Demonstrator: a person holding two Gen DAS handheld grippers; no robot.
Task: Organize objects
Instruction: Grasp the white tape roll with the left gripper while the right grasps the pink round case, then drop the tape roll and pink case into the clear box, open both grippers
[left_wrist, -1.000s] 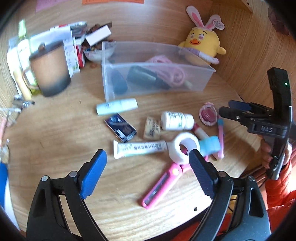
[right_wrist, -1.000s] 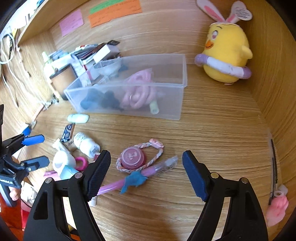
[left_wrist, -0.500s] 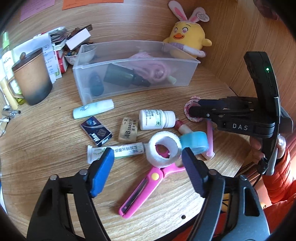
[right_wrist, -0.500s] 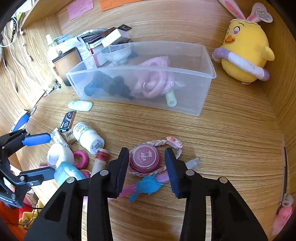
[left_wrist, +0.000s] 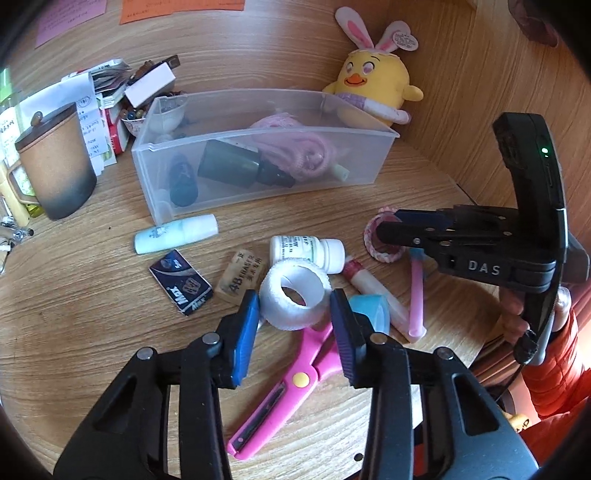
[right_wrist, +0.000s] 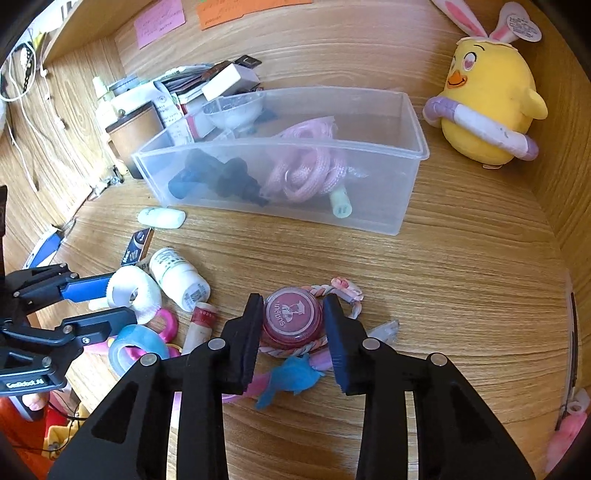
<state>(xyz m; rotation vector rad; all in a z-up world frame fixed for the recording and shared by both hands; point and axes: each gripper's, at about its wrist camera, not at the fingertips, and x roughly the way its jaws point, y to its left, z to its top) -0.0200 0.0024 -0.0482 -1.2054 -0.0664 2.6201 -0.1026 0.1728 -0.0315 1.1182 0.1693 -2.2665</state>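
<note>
Both claws closed in, left claw around white tape roll, scissors beneath.

Both cameras ride low behind their own fingers, tilted steeply down at the wooden tabletop and facing its back edge, where the clear plastic bin sits before the wall. The left wrist view looks from nearer the front edge and catches the right gripper at its right side; the right wrist view sees the left gripper at its left. Both share the bin, the yellow plush chick (in the back right corner) and the white tape roll.
</note>
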